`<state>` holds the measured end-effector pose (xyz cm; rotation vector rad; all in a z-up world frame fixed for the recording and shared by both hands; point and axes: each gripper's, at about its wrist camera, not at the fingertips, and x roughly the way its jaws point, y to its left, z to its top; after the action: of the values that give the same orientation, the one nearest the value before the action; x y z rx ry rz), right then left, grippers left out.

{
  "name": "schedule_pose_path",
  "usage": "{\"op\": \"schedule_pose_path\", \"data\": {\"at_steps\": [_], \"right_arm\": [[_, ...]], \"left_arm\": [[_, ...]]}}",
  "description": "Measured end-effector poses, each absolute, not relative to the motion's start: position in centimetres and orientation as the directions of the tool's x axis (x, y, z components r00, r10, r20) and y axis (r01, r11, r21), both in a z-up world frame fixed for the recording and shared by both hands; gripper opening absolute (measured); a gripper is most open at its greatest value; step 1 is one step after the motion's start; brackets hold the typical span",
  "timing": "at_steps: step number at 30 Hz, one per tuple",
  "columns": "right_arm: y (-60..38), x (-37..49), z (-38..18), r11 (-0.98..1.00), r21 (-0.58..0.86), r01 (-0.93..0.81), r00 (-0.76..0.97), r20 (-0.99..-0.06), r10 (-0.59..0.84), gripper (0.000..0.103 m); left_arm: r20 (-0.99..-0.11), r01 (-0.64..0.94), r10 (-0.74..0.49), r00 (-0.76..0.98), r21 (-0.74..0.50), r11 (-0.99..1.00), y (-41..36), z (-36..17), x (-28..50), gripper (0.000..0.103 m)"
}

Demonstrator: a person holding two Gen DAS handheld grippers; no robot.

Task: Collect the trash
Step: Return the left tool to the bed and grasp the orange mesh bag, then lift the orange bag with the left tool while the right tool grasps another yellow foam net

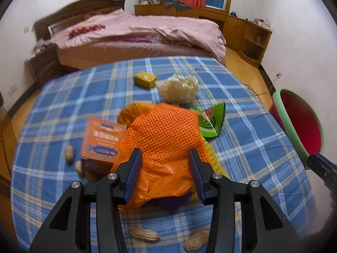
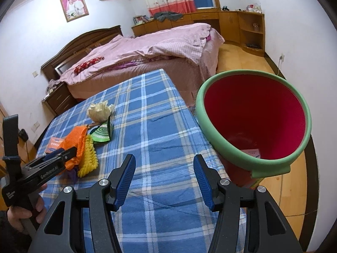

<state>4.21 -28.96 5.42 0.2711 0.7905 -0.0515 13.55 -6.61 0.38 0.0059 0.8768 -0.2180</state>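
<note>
My left gripper (image 1: 166, 157) is open, its jaws on either side of an orange mesh bag (image 1: 166, 135) lying on the blue plaid table (image 1: 242, 139); whether the pads touch it I cannot tell. Around the bag lie an orange box (image 1: 101, 141), a green wrapper (image 1: 211, 119), a crumpled cream wad (image 1: 179, 88), a small yellow box (image 1: 145, 79) and peanut shells (image 1: 144, 234). My right gripper (image 2: 164, 161) is open and empty over the table's near right part. A red bin with a green rim (image 2: 252, 113) stands beside the table's right edge.
A yellow bristly piece (image 2: 88, 158) lies by the orange bag (image 2: 75, 141). The left gripper (image 2: 61, 152) shows in the right wrist view. A bed with pink covers (image 2: 147, 50) stands behind the table. Wooden cabinets (image 2: 231, 21) line the far wall.
</note>
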Motion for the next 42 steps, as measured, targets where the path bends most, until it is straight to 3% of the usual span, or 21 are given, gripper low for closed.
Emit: {"op": "schedule_pose_path", "data": {"at_steps": [6, 9, 12, 19, 32, 42], "right_arm": [[-28.9, 4.3, 5.1, 0.964, 0.226, 0.141, 0.698, -0.713, 0.065, 0.058], [-28.8, 4.4, 5.0, 0.963, 0.23, 0.138, 0.696, -0.715, 0.071, 0.058], [-28.6, 4.4, 5.0, 0.963, 0.233, 0.133, 0.695, -0.715, 0.077, 0.058], [-28.0, 4.3, 5.2, 0.966, 0.232, 0.116, 0.699, -0.71, 0.086, 0.058], [-26.2, 5.1, 5.1, 0.969, 0.238, 0.071, 0.689, -0.714, 0.125, 0.058], [-21.6, 8.2, 4.0, 0.973, 0.228, -0.032, 0.642, -0.741, 0.195, 0.058]], "left_arm": [[-0.76, 0.189, -0.215, 0.614, -0.123, 0.974, -6.3, 0.1, 13.6, 0.045], [-0.759, 0.195, -0.221, 0.613, -0.126, 0.973, -6.3, -0.1, 13.5, 0.027], [-0.757, 0.205, -0.243, 0.606, -0.146, 0.968, -6.1, -0.3, 13.4, 0.017], [-0.725, 0.223, -0.312, 0.614, -0.22, 0.95, -5.4, 0.5, 12.9, 0.006], [-0.601, 0.238, -0.387, 0.699, -0.315, 0.919, -2.6, 5.4, 10.5, 0.004], [-0.562, 0.169, -0.33, 0.759, -0.32, 0.932, 1.3, 6.5, 9.2, 0.004]]}}
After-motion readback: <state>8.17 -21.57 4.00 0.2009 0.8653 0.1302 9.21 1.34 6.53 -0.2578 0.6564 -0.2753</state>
